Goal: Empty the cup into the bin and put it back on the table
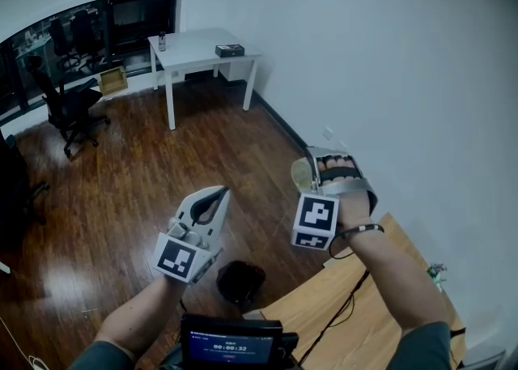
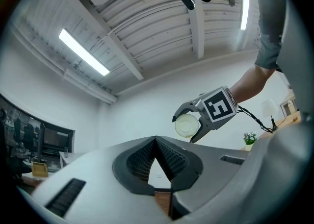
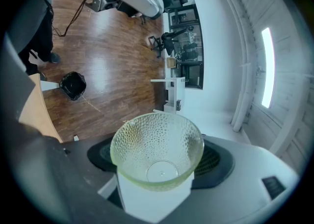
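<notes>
Dim, cool indoor light; sharp centres, heavy fisheye edges.
Ceiling strip lights (image 2: 83,51) blow out white; soft sheen on wood floor (image 1: 113,198); both gripper views vignette black at corners; windows (image 1: 81,28) dark.

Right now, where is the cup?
The cup is held in the right gripper, at the head view's right, raised over the wood floor; the black bin stands lower left of it there, by the wooden table.

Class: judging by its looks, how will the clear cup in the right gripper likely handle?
The cup looks thin, see-through and empty, so it is probably light and slightly flexible. Its dimpled wall may help grip. Wide mouth, narrow base: likely tips easily.
</notes>
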